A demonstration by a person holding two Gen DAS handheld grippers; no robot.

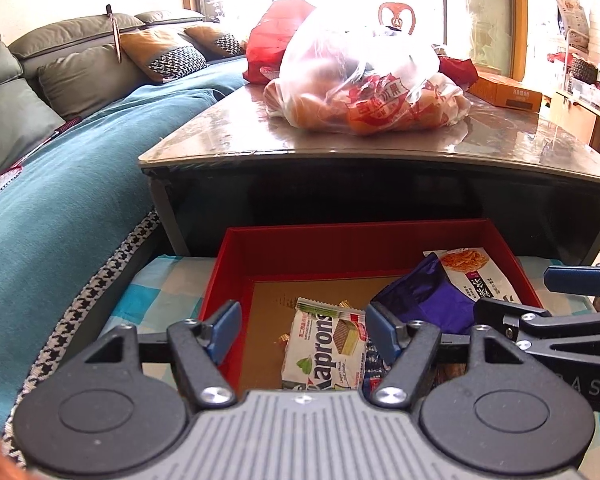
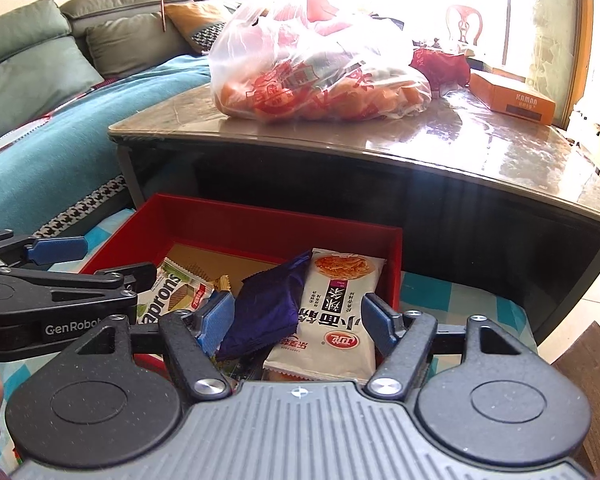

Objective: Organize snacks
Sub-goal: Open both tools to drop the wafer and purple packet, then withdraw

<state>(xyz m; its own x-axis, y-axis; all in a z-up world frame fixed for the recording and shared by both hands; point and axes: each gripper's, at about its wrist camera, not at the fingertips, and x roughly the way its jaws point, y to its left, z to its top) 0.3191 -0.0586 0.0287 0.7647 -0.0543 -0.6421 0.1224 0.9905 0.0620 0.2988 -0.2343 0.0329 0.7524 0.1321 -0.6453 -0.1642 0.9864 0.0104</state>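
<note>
A red box (image 1: 340,250) (image 2: 260,220) with a brown floor stands on a checked cloth in front of a low table. In it lie a white-green wafer pack (image 1: 326,344) (image 2: 172,294), a purple packet (image 1: 428,300) (image 2: 268,304) and a white noodle-snack pack (image 1: 472,270) (image 2: 336,308). My left gripper (image 1: 302,330) is open and empty above the wafer pack. My right gripper (image 2: 298,320) is open and empty above the purple and noodle packs. Each gripper shows at the edge of the other's view.
A low table (image 1: 228,136) (image 2: 500,136) behind the box carries a clear plastic bag of orange snacks (image 1: 364,84) (image 2: 312,68), a red bag (image 1: 272,36) and an orange carton (image 1: 508,90) (image 2: 516,96). A sofa with a teal blanket (image 1: 68,184) lies to the left.
</note>
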